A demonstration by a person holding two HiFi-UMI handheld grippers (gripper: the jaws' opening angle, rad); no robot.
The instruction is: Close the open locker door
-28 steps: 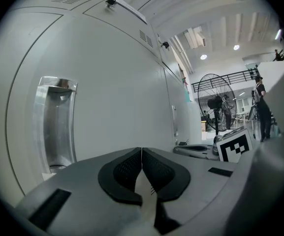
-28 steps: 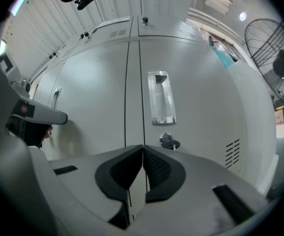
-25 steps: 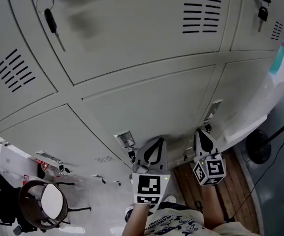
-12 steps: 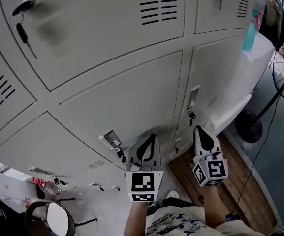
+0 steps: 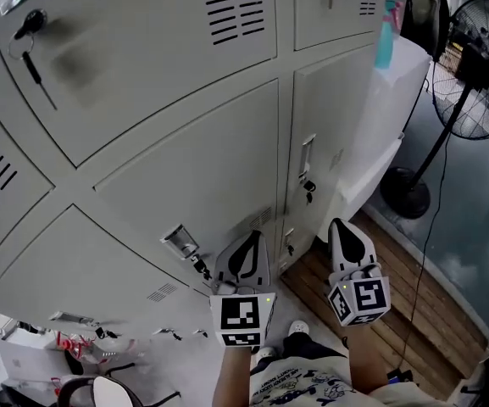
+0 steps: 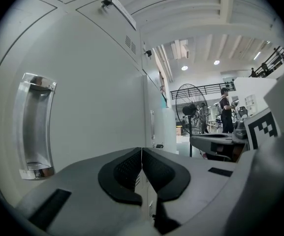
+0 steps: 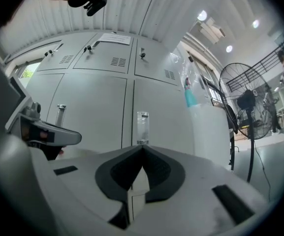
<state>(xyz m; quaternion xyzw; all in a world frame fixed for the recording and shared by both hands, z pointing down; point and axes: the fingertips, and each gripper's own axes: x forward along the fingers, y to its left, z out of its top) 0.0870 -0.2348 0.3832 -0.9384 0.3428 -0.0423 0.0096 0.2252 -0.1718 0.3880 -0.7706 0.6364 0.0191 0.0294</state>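
Note:
A bank of grey metal lockers fills the head view, and every door I see lies flush with the front. The lower middle door has a metal handle just left of my left gripper, whose jaws are shut and empty, close to the door. That handle looms at the left in the left gripper view. My right gripper is shut with nothing in it, below the neighbouring door with its handle and hanging key. The right gripper view looks straight at that handle.
A white cabinet with a teal bottle on top stands right of the lockers. A pedestal fan stands beyond it, with a cable on the floor. Wooden planks lie below my right gripper. A person stands far off.
The head view has swung right: the lockers slid left and the fan came into sight. Both grippers stay shut and keep their place low in the view.

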